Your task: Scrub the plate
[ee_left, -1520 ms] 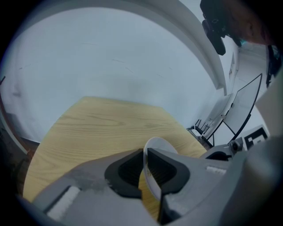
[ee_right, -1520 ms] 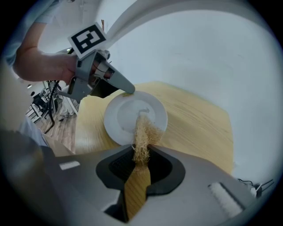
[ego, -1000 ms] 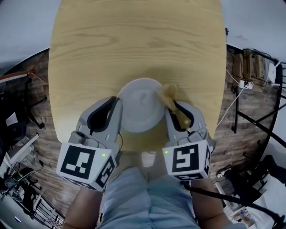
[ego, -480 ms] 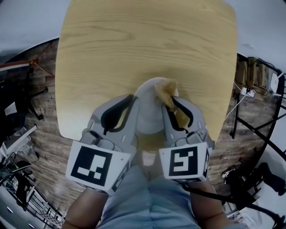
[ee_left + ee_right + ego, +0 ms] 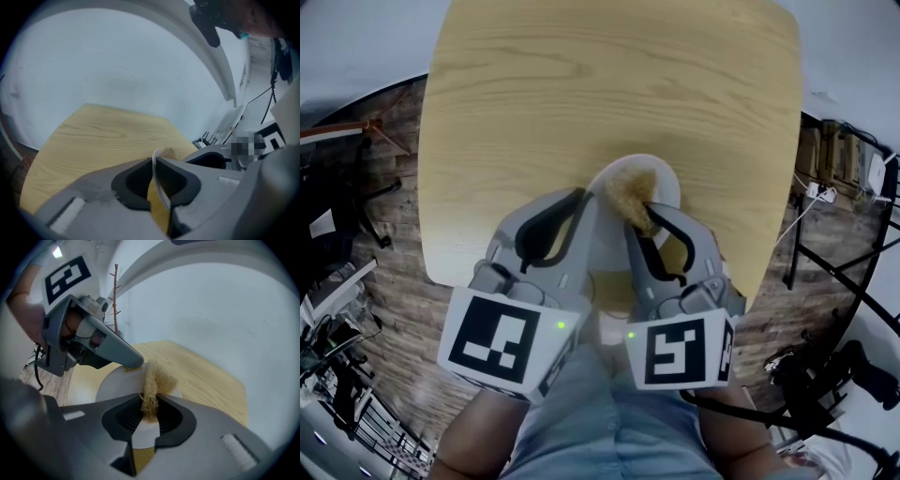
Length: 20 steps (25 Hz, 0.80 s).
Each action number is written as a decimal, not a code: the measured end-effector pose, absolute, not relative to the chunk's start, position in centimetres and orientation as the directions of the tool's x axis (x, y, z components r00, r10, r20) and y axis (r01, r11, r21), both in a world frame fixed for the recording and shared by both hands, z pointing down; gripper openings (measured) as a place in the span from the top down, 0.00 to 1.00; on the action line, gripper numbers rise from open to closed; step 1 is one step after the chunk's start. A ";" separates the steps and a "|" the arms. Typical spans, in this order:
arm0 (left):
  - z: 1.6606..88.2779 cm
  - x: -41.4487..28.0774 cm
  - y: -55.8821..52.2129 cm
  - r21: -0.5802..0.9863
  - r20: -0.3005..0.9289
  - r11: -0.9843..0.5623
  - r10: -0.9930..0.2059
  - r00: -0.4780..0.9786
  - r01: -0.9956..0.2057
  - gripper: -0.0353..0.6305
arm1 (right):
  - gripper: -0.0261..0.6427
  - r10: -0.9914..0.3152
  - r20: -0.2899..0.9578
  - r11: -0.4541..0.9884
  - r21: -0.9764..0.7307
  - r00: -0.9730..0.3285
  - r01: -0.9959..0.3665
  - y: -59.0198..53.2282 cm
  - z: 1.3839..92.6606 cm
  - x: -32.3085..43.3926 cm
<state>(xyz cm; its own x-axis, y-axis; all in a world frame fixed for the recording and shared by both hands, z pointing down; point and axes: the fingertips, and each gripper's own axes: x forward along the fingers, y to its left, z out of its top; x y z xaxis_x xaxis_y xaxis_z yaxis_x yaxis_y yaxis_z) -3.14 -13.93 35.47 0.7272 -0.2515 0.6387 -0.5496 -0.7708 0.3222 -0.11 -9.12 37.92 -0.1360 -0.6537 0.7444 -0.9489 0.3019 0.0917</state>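
We see the white plate [image 5: 667, 184] over the near part of the pale wooden bench [image 5: 609, 84], midway between its left and right edges. Both claws come at it from the near side and cover most of it in the head view, so only its far right rim shows there.

The left claw [image 5: 154, 161] is clenched on the plate's rim. In the left gripper view the thin white edge runs straight between the two dark pads, with one jaw on each face of the plate. The right gripper view shows that same claw's tip set on the plate's far left rim.

The right claw [image 5: 150, 411] is clenched on a tan, fibrous scrubber [image 5: 154, 383]. The wad is pinched between the pads and fans out past the fingertips, and its frayed end lies on the plate's upper face, towards the far right part. The two claws sit just beside each other, with the scrubber immediately right of the left claw's tip.

We cannot tell whether the plate rests flat on the bench or is held slightly off it.
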 end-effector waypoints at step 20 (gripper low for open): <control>36.1 -3.6 -13.6 0.287 0.655 -0.785 -0.258 0.711 -0.549 0.88 | 0.86 -0.595 0.756 0.401 -0.013 -0.272 -0.916 -3.6 39.7 -3.9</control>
